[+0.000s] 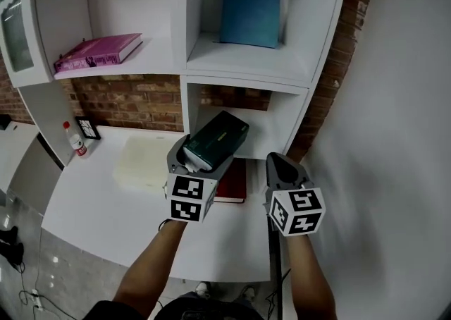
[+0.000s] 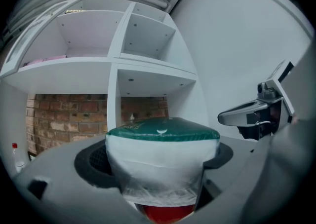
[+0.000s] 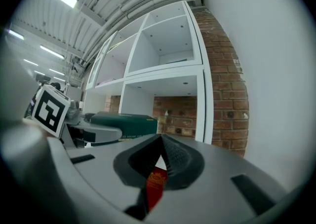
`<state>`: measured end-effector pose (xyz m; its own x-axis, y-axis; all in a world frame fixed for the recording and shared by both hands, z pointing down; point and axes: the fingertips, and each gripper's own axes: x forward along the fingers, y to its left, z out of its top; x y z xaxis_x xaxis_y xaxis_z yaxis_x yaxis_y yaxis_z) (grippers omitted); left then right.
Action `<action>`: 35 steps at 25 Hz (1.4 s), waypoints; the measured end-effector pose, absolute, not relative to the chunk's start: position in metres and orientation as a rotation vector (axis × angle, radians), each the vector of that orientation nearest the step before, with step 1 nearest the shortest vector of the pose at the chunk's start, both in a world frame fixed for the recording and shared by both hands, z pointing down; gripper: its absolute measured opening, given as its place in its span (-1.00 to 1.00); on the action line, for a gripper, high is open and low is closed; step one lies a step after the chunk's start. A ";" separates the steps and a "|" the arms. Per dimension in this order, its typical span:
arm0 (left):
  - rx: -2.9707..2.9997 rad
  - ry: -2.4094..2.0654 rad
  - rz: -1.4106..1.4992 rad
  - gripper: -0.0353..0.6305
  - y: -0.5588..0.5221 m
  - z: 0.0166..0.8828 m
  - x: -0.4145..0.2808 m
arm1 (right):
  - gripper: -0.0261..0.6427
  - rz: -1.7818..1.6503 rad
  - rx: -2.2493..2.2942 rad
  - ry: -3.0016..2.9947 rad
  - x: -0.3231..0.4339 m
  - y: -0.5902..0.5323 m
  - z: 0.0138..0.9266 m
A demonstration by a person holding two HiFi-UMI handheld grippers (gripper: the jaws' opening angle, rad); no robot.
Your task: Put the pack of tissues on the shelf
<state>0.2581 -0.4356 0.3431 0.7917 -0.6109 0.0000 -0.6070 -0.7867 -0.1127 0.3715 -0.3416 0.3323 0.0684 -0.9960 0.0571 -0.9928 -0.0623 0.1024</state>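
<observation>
The pack of tissues point(image 1: 220, 137) is dark green on top with clear white wrap at its near end point(image 2: 163, 164). My left gripper point(image 1: 203, 159) is shut on that near end and holds the pack above the desk, tilted up toward the lower right shelf compartment point(image 1: 271, 125). The pack's far end is at the compartment's mouth. My right gripper point(image 1: 284, 161) hovers to the right of the pack with its jaws shut point(image 3: 161, 144) on nothing. From the right gripper view the pack point(image 3: 126, 122) lies to the left.
A red book point(image 1: 233, 181) lies on the white desk point(image 1: 106, 206) under the pack. A pale box point(image 1: 144, 160), a small bottle point(image 1: 74, 141) and a picture frame point(image 1: 88, 128) stand at the left. A pink book point(image 1: 99, 51) and a blue book point(image 1: 249, 10) fill upper shelves.
</observation>
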 end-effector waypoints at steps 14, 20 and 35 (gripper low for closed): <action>-2.793 1.332 -0.037 0.53 -0.464 0.352 0.291 | -0.91 -0.066 1.968 -2.307 0.380 -0.365 0.329; -2.775 1.392 -0.080 0.53 -0.478 0.370 0.306 | -0.91 -0.079 1.905 -2.347 0.375 -0.373 0.330; -2.743 1.522 -0.077 0.56 -0.520 0.390 0.321 | -0.91 -0.059 1.836 -2.400 0.382 -0.396 0.345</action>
<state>0.3209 -0.5198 0.3896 0.5285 -0.8479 0.0412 -0.8477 -0.5297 -0.0272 0.3818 -0.3957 0.3449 -0.2574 -0.9637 0.0711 -0.9591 0.2638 0.1032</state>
